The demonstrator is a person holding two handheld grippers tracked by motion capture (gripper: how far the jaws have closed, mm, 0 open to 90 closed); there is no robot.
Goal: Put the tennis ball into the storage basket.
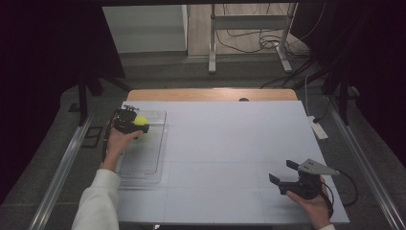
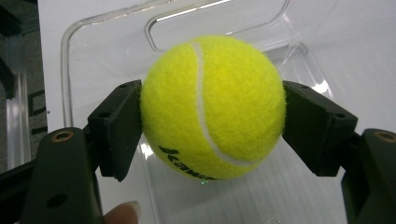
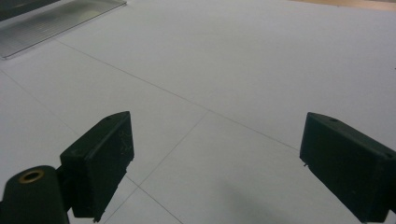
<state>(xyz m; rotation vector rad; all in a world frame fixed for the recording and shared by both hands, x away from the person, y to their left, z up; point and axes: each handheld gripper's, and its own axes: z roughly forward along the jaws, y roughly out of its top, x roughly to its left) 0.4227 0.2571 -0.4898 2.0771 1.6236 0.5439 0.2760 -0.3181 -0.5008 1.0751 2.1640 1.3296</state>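
Left gripper view: tennis ball [image 2: 213, 106] clamped between the jaws!
It hangs right over the clear tray [image 1: 143, 165] at the desk's left edge, straight below the left gripper [image 1: 135, 122]; right gripper [image 1: 283, 173] idles wide apart near the front right corner.

A yellow-green tennis ball [image 2: 214, 106] crossed by 1 white seam and printed with black lettering is seen against a clear tray [image 1: 154, 168], a pale grey table [image 1: 230, 143] and black jaws.
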